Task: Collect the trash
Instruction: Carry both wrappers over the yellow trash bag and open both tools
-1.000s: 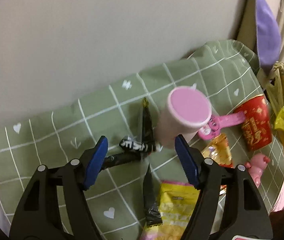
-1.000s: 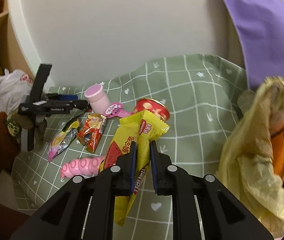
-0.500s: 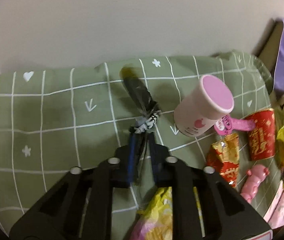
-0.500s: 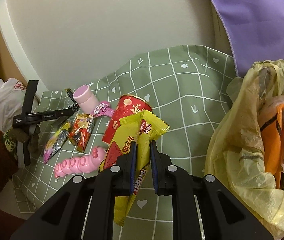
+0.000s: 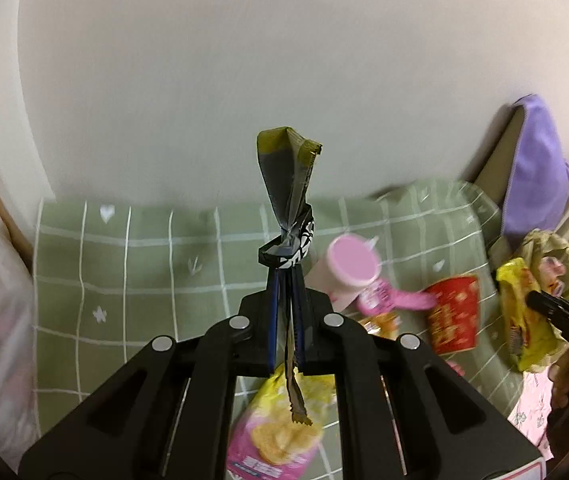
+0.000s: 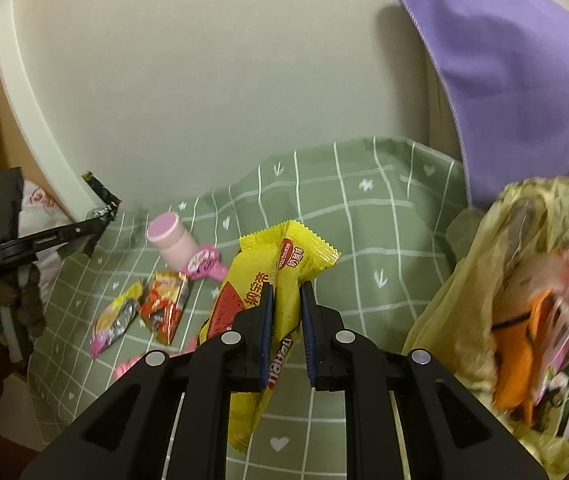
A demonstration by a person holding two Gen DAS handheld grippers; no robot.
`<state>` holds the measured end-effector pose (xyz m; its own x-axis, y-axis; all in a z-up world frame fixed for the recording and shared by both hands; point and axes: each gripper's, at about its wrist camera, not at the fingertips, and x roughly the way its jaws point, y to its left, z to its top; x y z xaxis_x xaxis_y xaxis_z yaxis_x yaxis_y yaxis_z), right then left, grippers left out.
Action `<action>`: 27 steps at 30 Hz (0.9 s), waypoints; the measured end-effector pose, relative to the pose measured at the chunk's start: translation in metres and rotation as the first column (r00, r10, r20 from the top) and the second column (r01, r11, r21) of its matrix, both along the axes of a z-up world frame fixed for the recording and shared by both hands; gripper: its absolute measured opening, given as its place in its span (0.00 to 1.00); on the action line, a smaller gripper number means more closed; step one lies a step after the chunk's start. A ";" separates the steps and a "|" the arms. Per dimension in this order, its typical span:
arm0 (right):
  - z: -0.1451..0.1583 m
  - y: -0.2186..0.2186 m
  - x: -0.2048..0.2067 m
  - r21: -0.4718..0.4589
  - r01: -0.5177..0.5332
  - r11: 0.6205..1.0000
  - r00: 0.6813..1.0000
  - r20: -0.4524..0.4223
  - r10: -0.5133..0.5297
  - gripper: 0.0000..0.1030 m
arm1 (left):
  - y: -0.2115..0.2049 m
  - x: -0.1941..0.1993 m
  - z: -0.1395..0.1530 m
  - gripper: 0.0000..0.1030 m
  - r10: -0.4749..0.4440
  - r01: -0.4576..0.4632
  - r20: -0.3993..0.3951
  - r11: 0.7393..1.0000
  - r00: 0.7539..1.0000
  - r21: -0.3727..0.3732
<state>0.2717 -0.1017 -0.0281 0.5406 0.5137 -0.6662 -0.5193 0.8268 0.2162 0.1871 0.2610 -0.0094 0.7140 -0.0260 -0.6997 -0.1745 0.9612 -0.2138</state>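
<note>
My left gripper (image 5: 285, 280) is shut on a knotted black wrapper (image 5: 287, 196), which stands up above the green checked cloth (image 5: 144, 272). From the right wrist view the same left gripper (image 6: 98, 222) hangs at the far left with the black wrapper (image 6: 102, 198) in its tips. My right gripper (image 6: 284, 300) is shut on a yellow snack packet (image 6: 280, 276), held over the cloth just left of a yellow trash bag (image 6: 480, 280) stuffed with rubbish. The packet (image 5: 522, 316) also shows at the right of the left wrist view.
On the cloth lie a pink bottle (image 6: 170, 238), a pink toy (image 6: 206, 264), a red-orange wrapper (image 6: 166, 304), a pink-yellow packet (image 6: 114, 322) and a red can (image 5: 454, 312). A yellow-pink chip bag (image 5: 280, 432) lies below the left gripper. A purple cushion (image 6: 512, 72) leans against the wall.
My left gripper closed on the black wrapper and lifted it off the cloth. My right gripper, still holding the yellow packet, drifted a little beside the trash bag.
</note>
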 end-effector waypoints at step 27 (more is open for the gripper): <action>0.097 -0.112 -0.029 0.003 0.318 0.948 0.913 0.268 -0.307 0.14 | -0.188 0.060 0.104 0.06 -0.491 0.489 0.180 0.870 0.852 0.061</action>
<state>0.2425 -0.2141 0.0692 0.8266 0.2663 -0.4958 -0.2665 0.9611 0.0718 0.2471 0.0733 0.0945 0.7266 -0.3986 -0.5596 0.3610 0.9145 -0.1827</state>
